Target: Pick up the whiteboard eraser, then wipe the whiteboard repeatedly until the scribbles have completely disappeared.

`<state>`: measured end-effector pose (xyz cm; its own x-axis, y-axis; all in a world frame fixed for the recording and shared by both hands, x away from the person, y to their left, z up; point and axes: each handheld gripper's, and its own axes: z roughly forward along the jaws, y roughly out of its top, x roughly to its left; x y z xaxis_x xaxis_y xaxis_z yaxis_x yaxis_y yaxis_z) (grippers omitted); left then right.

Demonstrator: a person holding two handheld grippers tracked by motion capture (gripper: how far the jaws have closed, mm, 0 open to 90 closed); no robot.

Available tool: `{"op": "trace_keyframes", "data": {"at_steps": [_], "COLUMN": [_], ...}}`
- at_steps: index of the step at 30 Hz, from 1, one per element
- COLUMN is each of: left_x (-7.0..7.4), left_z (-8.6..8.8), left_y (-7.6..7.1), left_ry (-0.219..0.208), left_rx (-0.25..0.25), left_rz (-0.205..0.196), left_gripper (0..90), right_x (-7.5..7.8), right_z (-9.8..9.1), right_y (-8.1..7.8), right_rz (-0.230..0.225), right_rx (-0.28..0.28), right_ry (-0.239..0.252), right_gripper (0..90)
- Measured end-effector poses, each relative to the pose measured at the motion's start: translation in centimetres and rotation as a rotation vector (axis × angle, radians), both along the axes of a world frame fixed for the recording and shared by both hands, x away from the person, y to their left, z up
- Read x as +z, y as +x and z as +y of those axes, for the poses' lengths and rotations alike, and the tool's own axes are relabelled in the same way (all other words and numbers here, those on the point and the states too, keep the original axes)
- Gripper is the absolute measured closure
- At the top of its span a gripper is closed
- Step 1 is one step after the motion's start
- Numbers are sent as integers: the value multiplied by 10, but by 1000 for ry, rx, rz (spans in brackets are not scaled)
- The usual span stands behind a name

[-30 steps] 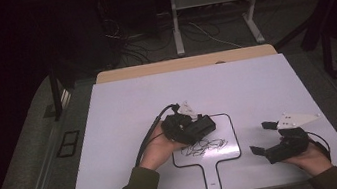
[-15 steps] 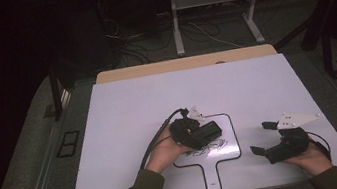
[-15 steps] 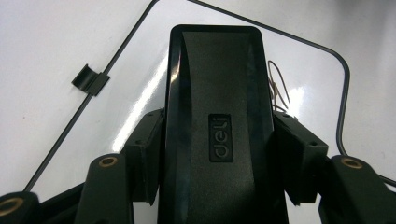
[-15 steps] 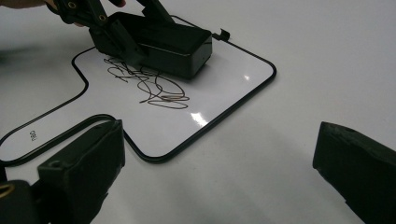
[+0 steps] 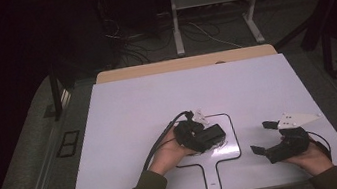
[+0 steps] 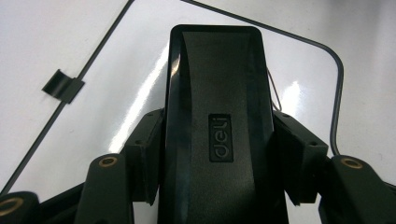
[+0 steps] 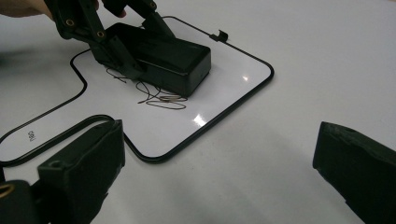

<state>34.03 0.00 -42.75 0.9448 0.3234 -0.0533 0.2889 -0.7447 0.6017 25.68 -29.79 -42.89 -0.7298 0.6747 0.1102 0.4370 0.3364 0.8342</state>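
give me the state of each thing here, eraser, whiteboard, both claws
eraser: held in the left claw, lying on the board over the scribble
small whiteboard: flat on the table, dark scribble part visible beside the eraser
scribble: not yet wiped off
left claw: shut on the eraser, pads on both its sides
right claw: open, nothing between its jaws, beside the board
table: white top, bears the board

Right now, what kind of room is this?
Probably a lab or workshop set up for recording: a plain white table, loose cables on the floor, and a small whiteboard with scribbles being wiped by an eraser.
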Motion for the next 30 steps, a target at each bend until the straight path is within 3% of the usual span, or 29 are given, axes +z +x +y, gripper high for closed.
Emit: {"op": "trace_keyframes", "data": {"at_steps": [19,24,30], "left_x": [-5,-5,-6], "left_z": [-9,-11,-10], "left_y": [-6,-10,-9], "left_ry": [-21,-43,-43], "left_rx": [-63,-70,-67], "left_rz": [7,30,22], "left_gripper": [394,394,394], "right_x": [1,1,1], "right_z": [-1,-1,-2], "right_y": [-1,0,-1], "right_rz": [-8,-4,-5], "right_rx": [0,-3,-5], "right_ry": [2,2,3], "right_gripper": [13,13,13]}}
